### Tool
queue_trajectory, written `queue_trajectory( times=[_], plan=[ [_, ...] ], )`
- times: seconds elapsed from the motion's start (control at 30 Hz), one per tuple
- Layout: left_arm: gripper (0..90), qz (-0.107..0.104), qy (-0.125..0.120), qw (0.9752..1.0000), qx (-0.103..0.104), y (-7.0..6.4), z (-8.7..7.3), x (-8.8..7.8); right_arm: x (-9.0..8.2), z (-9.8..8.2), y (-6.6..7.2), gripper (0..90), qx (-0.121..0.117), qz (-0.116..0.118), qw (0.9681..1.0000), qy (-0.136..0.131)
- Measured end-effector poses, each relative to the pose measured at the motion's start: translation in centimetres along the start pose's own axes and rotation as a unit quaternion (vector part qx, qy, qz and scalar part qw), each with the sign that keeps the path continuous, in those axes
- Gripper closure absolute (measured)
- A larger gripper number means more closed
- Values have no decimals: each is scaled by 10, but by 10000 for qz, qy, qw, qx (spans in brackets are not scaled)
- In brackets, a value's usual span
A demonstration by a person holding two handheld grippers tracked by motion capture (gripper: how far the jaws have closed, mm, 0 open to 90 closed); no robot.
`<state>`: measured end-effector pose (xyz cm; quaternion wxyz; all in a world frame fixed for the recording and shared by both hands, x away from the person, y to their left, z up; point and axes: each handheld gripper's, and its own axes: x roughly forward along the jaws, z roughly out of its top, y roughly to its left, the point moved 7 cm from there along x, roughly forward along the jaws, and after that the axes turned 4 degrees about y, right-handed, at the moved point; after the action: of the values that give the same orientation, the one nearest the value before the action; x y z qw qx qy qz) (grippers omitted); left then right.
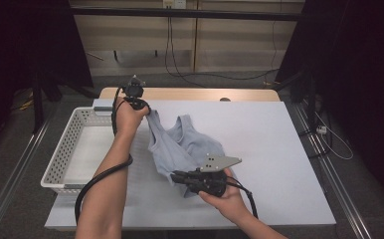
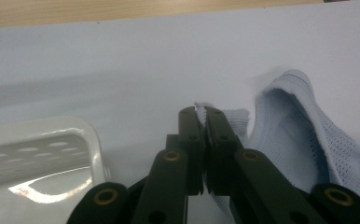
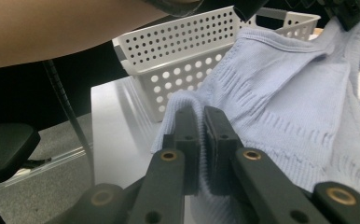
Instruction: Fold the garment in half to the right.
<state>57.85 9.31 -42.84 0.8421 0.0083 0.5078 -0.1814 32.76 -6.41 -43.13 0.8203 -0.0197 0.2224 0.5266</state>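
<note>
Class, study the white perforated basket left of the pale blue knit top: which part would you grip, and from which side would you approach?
Grip the basket by its top rim, at the near short wall, coming from above. The rim is a thin, raised lip that narrow jaws could straddle, and that end sits nearest the person. The tank top lies beside it, so approach from the basket's open left side.

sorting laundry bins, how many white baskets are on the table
1: the white basket sits at the table's left edge, beside the blue top.

Left forearm reaches far forward, its hand raising the left gripper [image 1: 147,110], jaws closed; right hand holds the right gripper [image 1: 174,176] low and level, pointing left, jaws clamped.
</note>
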Motion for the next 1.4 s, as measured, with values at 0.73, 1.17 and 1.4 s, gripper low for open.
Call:
queue_trajectory(
  times=[0.73,1.17,1.4],
  plan=[
    [869,-12,-95,9999,78,-5,4,-1,1,-4,2,858,46,-8,10000,55],
    [869,21,-69,9999,87,6,1,-16,28,8,26,858,0,262,9995,157],
    [869,19,-119,9999,63,16,2,-22,48,11,35,858,-44,365,9989,278]
  ],
)
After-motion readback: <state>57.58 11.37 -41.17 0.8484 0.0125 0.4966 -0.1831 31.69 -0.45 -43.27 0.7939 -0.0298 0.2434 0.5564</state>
